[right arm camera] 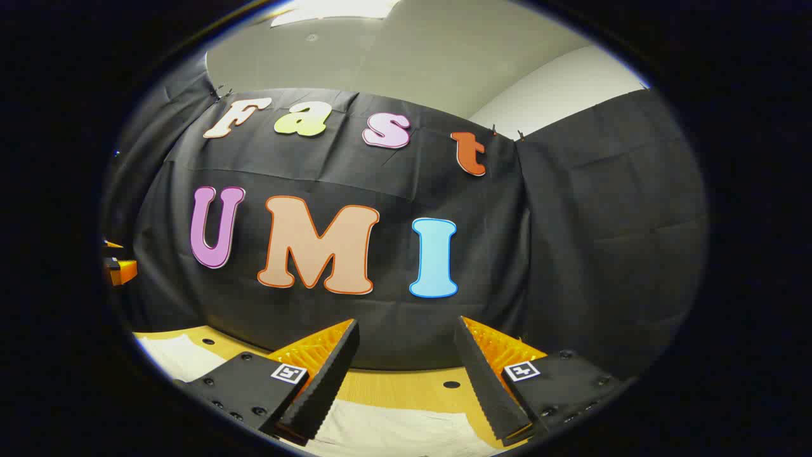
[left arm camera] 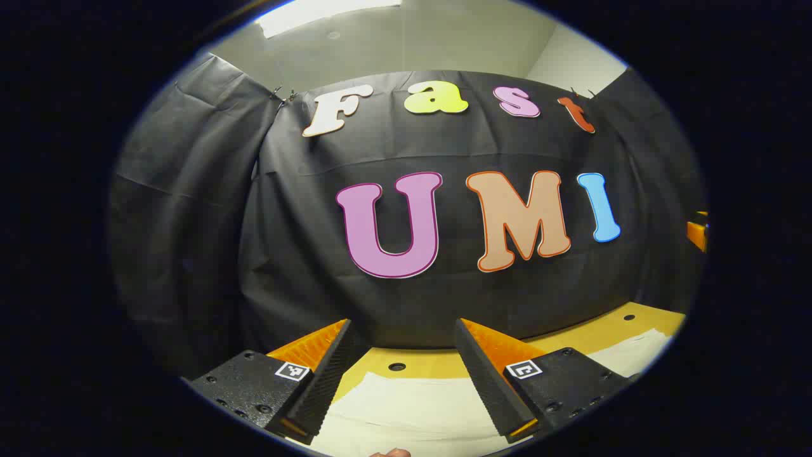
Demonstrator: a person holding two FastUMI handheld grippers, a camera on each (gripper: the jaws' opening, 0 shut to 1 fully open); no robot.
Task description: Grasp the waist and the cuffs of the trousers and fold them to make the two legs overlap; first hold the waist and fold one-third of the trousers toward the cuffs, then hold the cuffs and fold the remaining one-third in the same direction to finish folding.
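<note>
Left gripper view: left gripper (left arm camera: 403,330) level above trousers (left arm camera: 412,412), jaws apart.

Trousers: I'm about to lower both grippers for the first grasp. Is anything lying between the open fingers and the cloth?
Nothing visible. The left gripper and right gripper are both open above the pale trousers on the wooden table, with only air between them and the cloth.

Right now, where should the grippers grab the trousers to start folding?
Probably along the near edge of the trousers, coming down from above. The pale cloth lies flat on the wooden table below both open grippers, the left gripper and right gripper. Which end is the waist cannot be told.
</note>
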